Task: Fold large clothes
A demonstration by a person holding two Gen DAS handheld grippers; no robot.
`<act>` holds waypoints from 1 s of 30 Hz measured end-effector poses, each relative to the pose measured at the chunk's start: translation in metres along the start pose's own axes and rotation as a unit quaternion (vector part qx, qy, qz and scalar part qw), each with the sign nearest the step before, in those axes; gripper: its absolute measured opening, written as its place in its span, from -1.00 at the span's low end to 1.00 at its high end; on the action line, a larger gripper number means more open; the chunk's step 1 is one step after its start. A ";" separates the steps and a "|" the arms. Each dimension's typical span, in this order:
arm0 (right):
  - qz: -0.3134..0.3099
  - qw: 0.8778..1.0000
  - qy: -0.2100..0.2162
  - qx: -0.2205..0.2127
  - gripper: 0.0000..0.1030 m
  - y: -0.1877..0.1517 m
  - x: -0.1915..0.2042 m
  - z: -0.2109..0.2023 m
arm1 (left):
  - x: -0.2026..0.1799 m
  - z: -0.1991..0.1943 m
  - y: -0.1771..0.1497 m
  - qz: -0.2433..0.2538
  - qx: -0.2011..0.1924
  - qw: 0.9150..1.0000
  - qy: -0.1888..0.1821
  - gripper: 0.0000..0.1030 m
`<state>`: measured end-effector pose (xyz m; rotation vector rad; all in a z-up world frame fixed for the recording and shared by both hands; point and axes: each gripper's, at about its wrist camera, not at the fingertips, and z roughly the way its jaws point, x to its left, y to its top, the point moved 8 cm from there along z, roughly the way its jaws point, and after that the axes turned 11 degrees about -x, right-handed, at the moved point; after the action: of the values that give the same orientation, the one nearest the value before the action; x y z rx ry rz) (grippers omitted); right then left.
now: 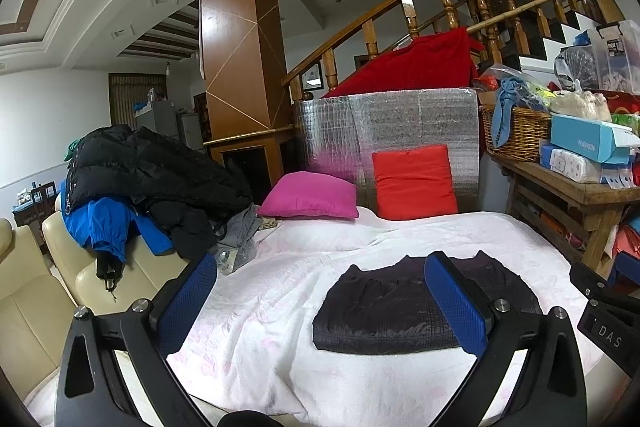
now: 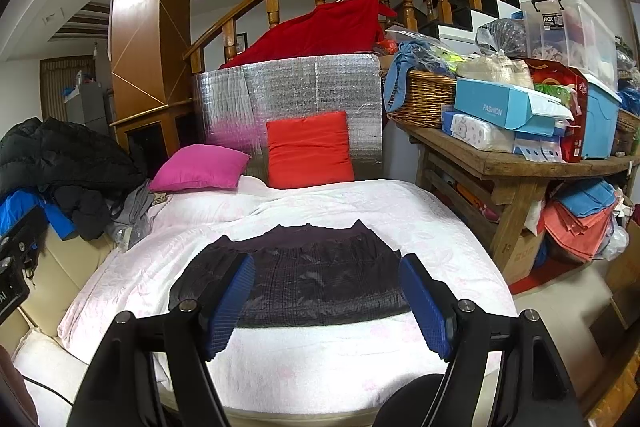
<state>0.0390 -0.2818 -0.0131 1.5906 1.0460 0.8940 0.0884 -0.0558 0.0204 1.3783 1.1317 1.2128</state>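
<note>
A dark folded garment (image 1: 384, 311) lies flat on the white bedspread (image 1: 280, 307); it also shows in the right wrist view (image 2: 312, 275). My left gripper (image 1: 320, 307) is open and empty, held above the bed's near edge, its right finger in front of the garment. My right gripper (image 2: 326, 307) is open and empty, just short of the garment's near edge, its blue pads (image 2: 424, 307) on either side. A pile of unfolded clothes (image 1: 148, 183), black and blue jackets, sits at the bed's left, also seen in the right wrist view (image 2: 68, 167).
A pink cushion (image 1: 310, 197) and a red cushion (image 1: 414, 181) lean at the bed's head against a silver foil panel (image 1: 384, 131). A cluttered wooden table (image 2: 516, 163) with a basket (image 2: 424, 99) and boxes stands right. A cream sofa (image 1: 36, 299) is left.
</note>
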 end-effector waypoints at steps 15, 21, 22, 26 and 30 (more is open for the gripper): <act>-0.003 1.000 0.001 -0.007 0.52 0.006 -0.001 -0.004 | 0.006 -0.004 0.004 -0.004 -0.006 1.000 -0.002 1.00; -0.002 1.000 0.000 -0.008 0.52 0.006 -0.001 -0.004 | 0.007 -0.005 0.004 -0.005 -0.006 1.000 -0.001 1.00; -0.002 1.000 0.001 -0.008 0.52 0.006 -0.001 -0.004 | 0.008 -0.005 0.004 -0.005 -0.005 1.000 -0.002 1.00; -0.004 1.000 0.001 -0.009 0.52 0.006 0.000 -0.005 | 0.008 -0.005 0.004 -0.006 -0.005 1.000 -0.001 1.00; -0.006 1.000 0.002 -0.008 0.52 0.005 0.003 -0.005 | 0.009 -0.005 0.003 -0.007 -0.005 1.000 0.000 1.00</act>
<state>0.0370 -0.2781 -0.0066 1.5687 1.0488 0.8955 0.0839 -0.0471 0.0251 1.3607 1.1318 1.2060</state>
